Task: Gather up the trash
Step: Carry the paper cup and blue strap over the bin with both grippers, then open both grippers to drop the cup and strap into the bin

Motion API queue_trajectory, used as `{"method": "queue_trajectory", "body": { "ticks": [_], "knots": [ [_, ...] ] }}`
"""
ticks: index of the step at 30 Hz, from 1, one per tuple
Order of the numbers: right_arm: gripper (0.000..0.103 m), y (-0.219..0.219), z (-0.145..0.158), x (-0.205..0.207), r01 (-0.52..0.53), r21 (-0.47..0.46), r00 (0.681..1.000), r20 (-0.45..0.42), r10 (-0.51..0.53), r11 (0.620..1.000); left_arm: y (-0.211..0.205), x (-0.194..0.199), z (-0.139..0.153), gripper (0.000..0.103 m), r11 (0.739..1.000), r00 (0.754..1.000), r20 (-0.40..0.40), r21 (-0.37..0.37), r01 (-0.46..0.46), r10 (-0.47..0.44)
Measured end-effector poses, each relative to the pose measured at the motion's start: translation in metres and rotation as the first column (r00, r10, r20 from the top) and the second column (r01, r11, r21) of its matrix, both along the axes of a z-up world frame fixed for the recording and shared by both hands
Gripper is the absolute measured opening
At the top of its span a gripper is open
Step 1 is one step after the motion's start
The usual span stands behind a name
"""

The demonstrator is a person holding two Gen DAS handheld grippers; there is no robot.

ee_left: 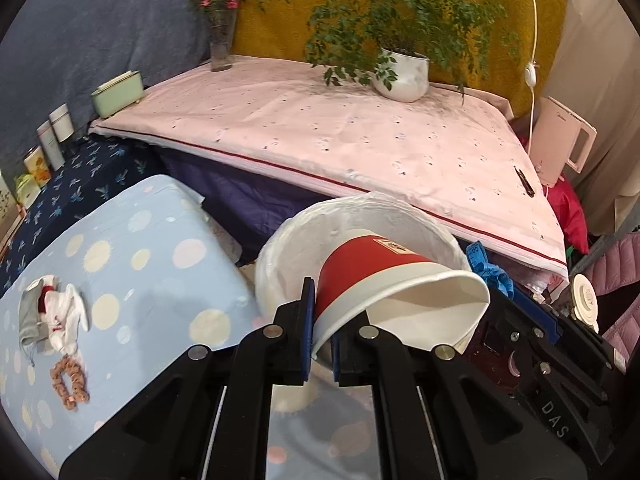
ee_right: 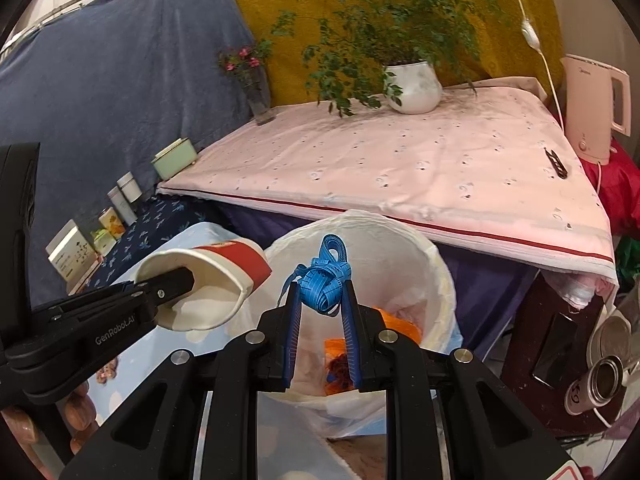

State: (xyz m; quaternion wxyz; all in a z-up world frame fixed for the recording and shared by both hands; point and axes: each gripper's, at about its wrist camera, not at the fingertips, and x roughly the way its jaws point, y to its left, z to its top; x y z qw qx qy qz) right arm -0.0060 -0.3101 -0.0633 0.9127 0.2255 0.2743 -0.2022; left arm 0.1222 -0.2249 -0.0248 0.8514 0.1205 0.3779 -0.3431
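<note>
Two pieces of trash are held above the lined bin (ee_right: 440,280): the left gripper (ee_left: 322,344) is clamped on a paper cup (ee_left: 384,280), the right gripper (ee_right: 320,312) on a blue tape (ee_right: 324,276). Neither is dropped yet; orange waste is already inside.

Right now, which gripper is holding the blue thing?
The right gripper. It pinches the bundled blue measuring tape over the white-lined trash bin; the left gripper holds a red paper cup.

The cup (ee_left: 384,280) hides much of the bin's (ee_left: 280,248) inside, the tape (ee_right: 324,280) covers part of the bin's contents, and the box (ee_left: 4,200) is cut off.
</note>
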Motion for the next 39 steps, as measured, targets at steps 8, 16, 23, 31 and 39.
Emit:
{"method": "queue_trajectory", "body": {
  "ticks": [8, 16, 23, 31, 39],
  "knots": [
    [0.019, -0.013, -0.008, 0.0, 0.016, 0.014, 1.0, -0.01, -0.016, 1.0, -0.02, 0.004, -0.001, 0.038, 1.0, 1.0, 0.012, 0.003, -0.007, 0.007],
    [0.019, -0.012, -0.01, 0.012, 0.002, 0.014, 1.0, -0.013, -0.002, 1.0, -0.011, 0.01, 0.0, 0.044, 0.999, 0.999, 0.022, -0.015, -0.031, 0.032],
    [0.019, -0.006, -0.009, 0.023, -0.016, 0.006, 1.0, -0.018, 0.016, 1.0, 0.001, 0.017, -0.004, 0.044, 0.998, 0.998, 0.016, -0.018, -0.059, 0.06],
    [0.022, -0.002, -0.007, 0.042, -0.032, -0.011, 0.999, -0.023, 0.032, 0.999, 0.018, 0.025, -0.006, 0.051, 0.995, 0.995, 0.008, -0.023, -0.095, 0.096],
    [0.034, 0.007, -0.003, 0.049, -0.038, -0.009, 0.999, -0.016, 0.038, 0.999, 0.035, 0.03, -0.008, 0.053, 0.991, 0.992, 0.003, -0.024, -0.128, 0.128]
  ]
}}
